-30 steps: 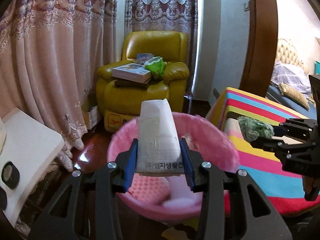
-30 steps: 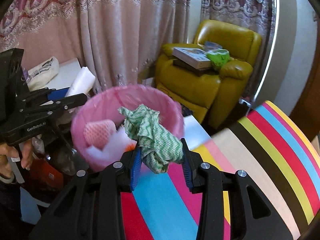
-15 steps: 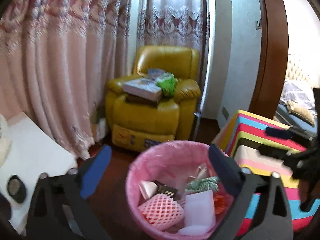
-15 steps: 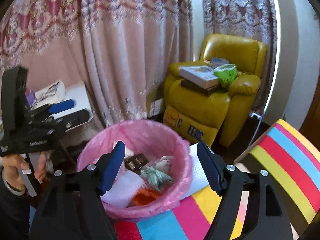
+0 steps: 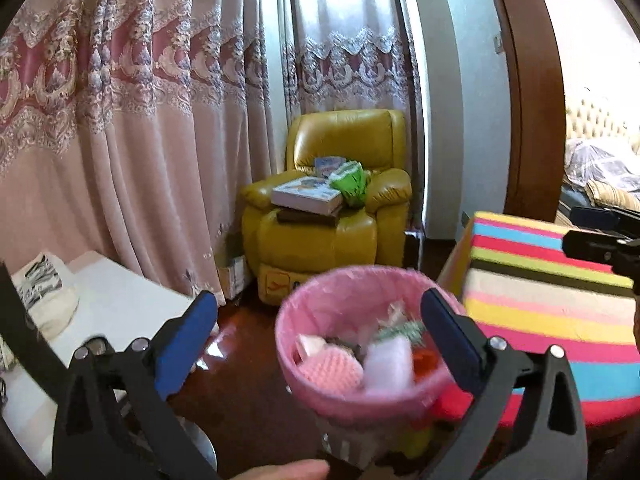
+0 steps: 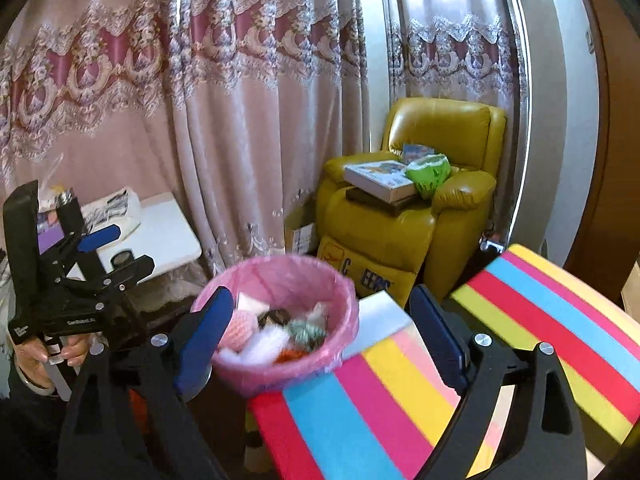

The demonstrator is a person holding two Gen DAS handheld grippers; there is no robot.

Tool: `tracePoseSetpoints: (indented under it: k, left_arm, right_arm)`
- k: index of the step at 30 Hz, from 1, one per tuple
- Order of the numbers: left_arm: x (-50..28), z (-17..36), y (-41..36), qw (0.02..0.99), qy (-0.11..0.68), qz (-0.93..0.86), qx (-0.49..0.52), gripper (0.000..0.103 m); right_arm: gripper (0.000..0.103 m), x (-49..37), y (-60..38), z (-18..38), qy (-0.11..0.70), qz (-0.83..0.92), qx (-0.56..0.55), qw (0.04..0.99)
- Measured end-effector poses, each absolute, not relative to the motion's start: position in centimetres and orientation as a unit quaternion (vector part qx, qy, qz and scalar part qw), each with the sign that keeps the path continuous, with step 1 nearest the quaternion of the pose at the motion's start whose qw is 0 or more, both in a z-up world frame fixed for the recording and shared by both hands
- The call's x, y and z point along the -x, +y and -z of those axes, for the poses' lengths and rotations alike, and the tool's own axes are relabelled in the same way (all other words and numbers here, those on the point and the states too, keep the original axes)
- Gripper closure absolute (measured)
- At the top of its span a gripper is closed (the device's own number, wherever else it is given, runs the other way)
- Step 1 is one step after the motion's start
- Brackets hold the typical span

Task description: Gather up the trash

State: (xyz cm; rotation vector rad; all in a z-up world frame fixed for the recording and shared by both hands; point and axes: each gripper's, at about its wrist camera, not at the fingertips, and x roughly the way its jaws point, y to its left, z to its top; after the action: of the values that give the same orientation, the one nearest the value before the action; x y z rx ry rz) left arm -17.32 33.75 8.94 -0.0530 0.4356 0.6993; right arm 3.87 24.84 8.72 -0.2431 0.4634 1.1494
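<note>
A pink-lined trash bin (image 5: 352, 276) (image 6: 280, 264) stands on the floor between a white table and a striped surface. Inside lie a pink foam net (image 5: 332, 372) (image 6: 242, 330), a white packet (image 5: 390, 362), a green-and-white cloth (image 5: 400, 328) (image 6: 306, 330) and other scraps. My left gripper (image 5: 316, 308) (image 6: 128, 250) hovers above and short of the bin, open wide and empty. My right gripper (image 6: 320, 300) (image 5: 576, 232) hangs over the bin's near side; its jaws are opening and nothing is between them.
A yellow armchair (image 5: 332, 236) (image 6: 412, 216) with books and a green bag stands behind the bin against pink curtains. The striped cloth surface (image 5: 540, 292) (image 6: 520, 340) is at the right, the white table (image 5: 116, 296) (image 6: 160, 224) at the left. A person's hand (image 6: 40, 356) holds the left gripper.
The left gripper let go of the white packet and the right of the green cloth; both now lie in the bin. Both grippers opened, rose and drew back.
</note>
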Motion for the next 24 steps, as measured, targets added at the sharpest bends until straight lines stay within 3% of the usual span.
tracePoseSetpoints:
  k: [13,24]
  left_arm:
    - [19.8,-2.3,29.4,0.908,0.253,-0.323,0.080,0.005]
    - [18.9,-1.7,29.6,0.909,0.260,-0.318,0.078,0.005]
  right_arm:
    - [0.018,-1.2,22.8,-1.2,0.236,-0.517,0.156,0.807]
    - [0.018,-0.9,23.4,-0.7,0.235,-0.519,0.159,0.807]
